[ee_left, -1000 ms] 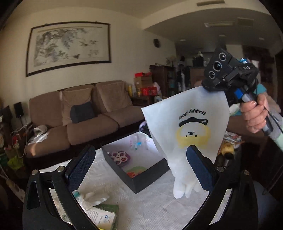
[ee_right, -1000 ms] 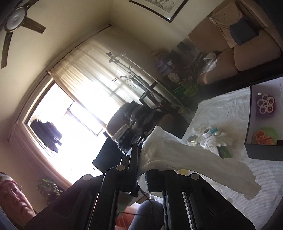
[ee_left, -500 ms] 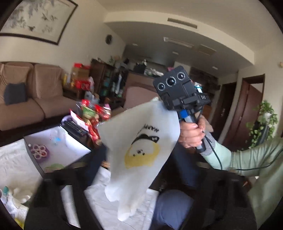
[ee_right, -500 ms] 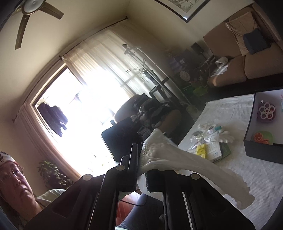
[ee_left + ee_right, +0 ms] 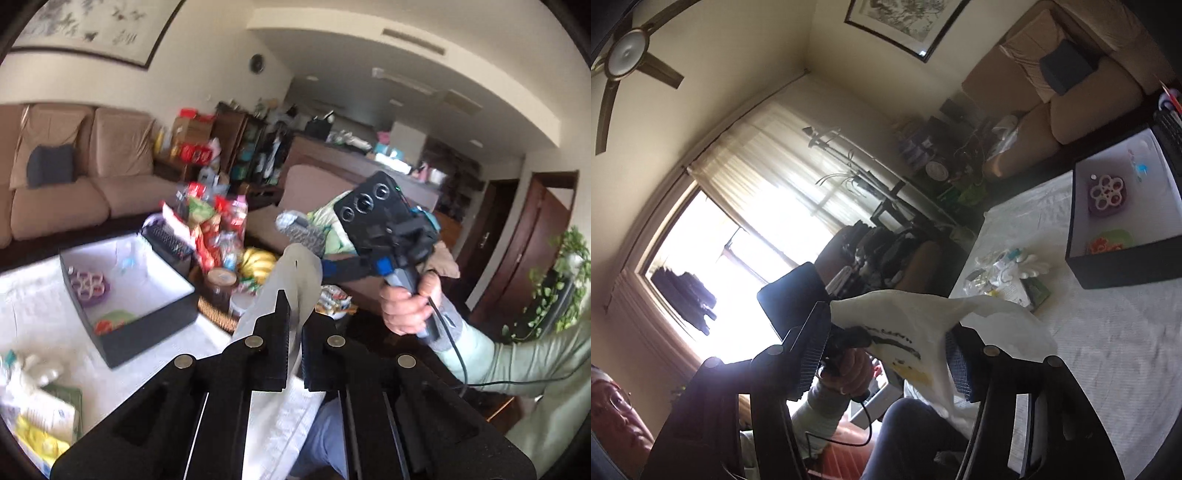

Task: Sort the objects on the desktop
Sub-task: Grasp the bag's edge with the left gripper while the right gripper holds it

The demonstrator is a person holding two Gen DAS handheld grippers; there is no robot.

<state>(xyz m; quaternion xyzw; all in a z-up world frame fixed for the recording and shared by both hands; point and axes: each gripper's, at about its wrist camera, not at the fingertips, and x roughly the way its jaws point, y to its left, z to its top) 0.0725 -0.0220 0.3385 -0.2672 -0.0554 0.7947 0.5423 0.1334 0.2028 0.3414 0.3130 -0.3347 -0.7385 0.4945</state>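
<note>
Left tool [image 5: 293,325] clamped on white bag [image 5: 295,273]; right tool [image 5: 886,350] wide open around bag

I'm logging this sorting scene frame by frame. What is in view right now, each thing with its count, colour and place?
bag: one, white with a yellow print, hanging over the table's near edge
box: one, black outside, white inside, on the table
mould: one, purple, flower-shaped, inside the box
green-orange item: one, inside the box, near corner
glove: one, white, on the table beside the box
tablecloth: one, white, covering the table
bananas: one bunch, yellow, beyond the table
sofa: one, brown, by the wall
left gripper: black, jaws shut on the bag
right gripper: black, jaws open around the bag
</note>
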